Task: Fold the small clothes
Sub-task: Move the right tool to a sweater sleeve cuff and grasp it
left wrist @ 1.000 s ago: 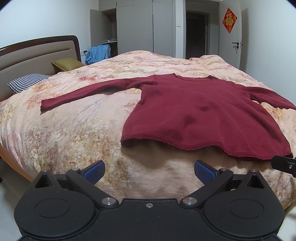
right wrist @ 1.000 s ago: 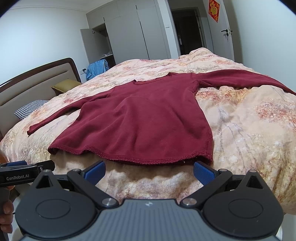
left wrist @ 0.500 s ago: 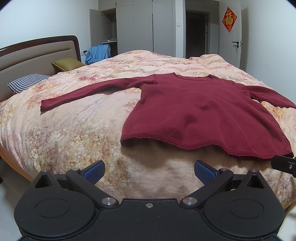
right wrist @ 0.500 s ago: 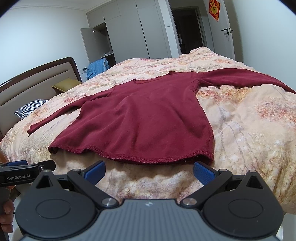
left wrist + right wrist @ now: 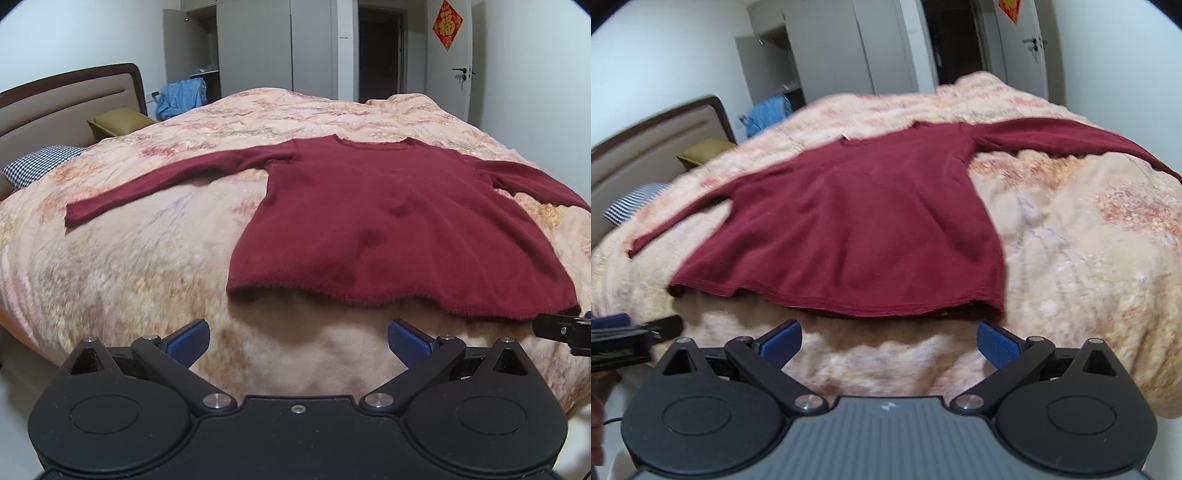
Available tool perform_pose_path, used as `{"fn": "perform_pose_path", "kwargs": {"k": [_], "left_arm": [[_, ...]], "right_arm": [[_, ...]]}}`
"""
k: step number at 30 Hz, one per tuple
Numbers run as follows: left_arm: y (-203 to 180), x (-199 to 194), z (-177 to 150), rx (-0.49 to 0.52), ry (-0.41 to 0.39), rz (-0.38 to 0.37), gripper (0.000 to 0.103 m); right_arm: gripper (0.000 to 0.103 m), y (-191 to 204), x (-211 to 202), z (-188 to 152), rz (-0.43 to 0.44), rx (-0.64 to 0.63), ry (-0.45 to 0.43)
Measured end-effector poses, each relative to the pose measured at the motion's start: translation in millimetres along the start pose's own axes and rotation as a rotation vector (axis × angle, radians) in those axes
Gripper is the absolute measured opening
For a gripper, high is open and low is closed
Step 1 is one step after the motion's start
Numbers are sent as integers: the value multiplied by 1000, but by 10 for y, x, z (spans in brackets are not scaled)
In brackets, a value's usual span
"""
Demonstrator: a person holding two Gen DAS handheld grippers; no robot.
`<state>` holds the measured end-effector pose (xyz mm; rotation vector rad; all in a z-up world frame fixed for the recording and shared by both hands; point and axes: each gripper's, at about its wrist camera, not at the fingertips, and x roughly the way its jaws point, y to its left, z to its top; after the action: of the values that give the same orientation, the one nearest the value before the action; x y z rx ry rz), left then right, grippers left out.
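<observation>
A dark red long-sleeved sweater (image 5: 399, 221) lies flat on the bed, front up, both sleeves spread out, its hem toward me. It also shows in the right wrist view (image 5: 857, 229). My left gripper (image 5: 298, 341) is open and empty, just short of the hem near its left corner. My right gripper (image 5: 888, 341) is open and empty, just short of the hem near its right corner. Each gripper's tip shows at the edge of the other's view.
The bed has a floral peach quilt (image 5: 129, 258), a padded headboard (image 5: 66, 107) at the left, a checked pillow (image 5: 40, 166) and an olive pillow (image 5: 118, 122). Wardrobes (image 5: 266, 48) and a door (image 5: 448, 59) stand behind.
Both grippers have moved forward and slightly up toward the sweater's hem. The right wrist view is blurred with motion. The jaws have stayed open and the sweater has not moved.
</observation>
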<state>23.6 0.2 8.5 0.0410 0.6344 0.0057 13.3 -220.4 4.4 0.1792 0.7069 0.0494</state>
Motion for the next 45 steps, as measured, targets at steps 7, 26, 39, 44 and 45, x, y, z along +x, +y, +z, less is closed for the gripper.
{"fn": "perform_pose_path", "kwargs": {"k": [7,26,39,44,45], "left_arm": [[-178,237,471,54,-5,7,102],[-1182,1500,1794,176,-32,-56,102],[-1934,2781,2180,162,25,-182,102],[-2110,3037,2190,154,64,-205,102],[-2136,3076,2181,158,71,-204,102]], "right_arm": [[103,-197,101,370,-153,3,-4],[103,-1056,774,1375,-223,79,-94],[103,-1932,1249,1802,-384,180,-141],[103,-2514,1111,1781,-385,376,-297],[103,-2668,1086,1751,-382,435,-327]]}}
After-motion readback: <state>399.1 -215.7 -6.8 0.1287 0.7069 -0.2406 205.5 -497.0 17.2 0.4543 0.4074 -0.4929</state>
